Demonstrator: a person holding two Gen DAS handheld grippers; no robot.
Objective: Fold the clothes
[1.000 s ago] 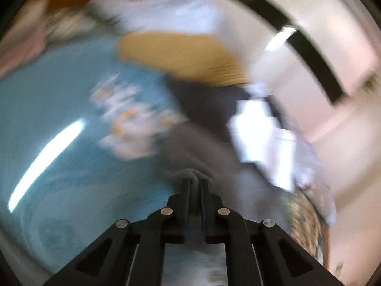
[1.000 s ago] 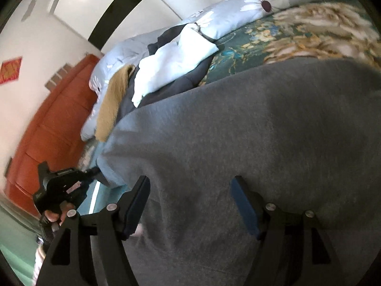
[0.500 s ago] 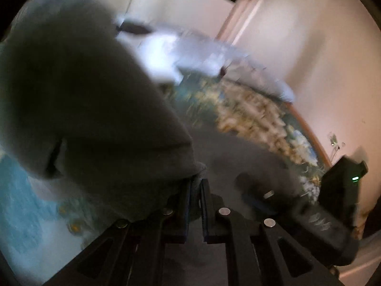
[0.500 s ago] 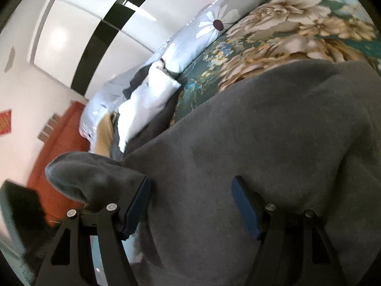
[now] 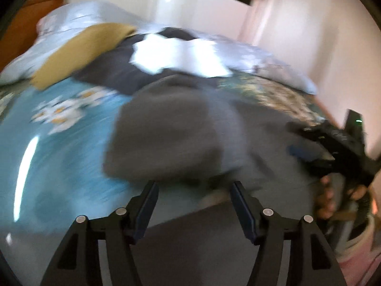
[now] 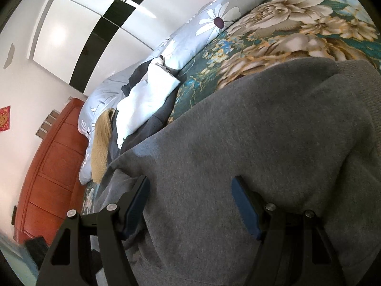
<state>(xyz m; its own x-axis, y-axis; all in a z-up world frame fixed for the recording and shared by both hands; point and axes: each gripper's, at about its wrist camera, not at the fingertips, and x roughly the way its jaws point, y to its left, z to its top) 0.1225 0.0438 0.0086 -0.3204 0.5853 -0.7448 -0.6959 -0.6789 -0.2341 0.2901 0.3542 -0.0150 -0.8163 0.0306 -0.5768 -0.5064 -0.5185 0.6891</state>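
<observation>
I have the grey fleece sweatshirt (image 6: 250, 143) spread across the bed (image 6: 297, 31), over a teal bedspread printed with large cream flowers. From the left wrist view, one part of it, probably a sleeve (image 5: 166, 138), lies doubled over the body in a rounded hump. I judge that one fold has just been laid and the rest of the folding is still ahead: the other side and the lengthwise fold look undone, though motion blur keeps me from being sure.

My left gripper (image 5: 193, 205) has its jaws opening, with the edge of the hump just ahead of the fingertips and nothing pressed between the pads. My right gripper (image 6: 190, 200) stands with jaws apart over the sweatshirt's body; the cloth passes beneath them, and neither pad pinches it.

The sweatshirt is thick, matte and soft, with a fine nap, and it holds broad, rounded creases rather than sharp ones. Beyond it lie a crumpled white garment (image 6: 145, 102) on a dark grey garment (image 6: 154, 124), a mustard knitted piece (image 6: 101, 140), and a pale blue quilt with daisies (image 6: 214, 16) along the wall.
</observation>
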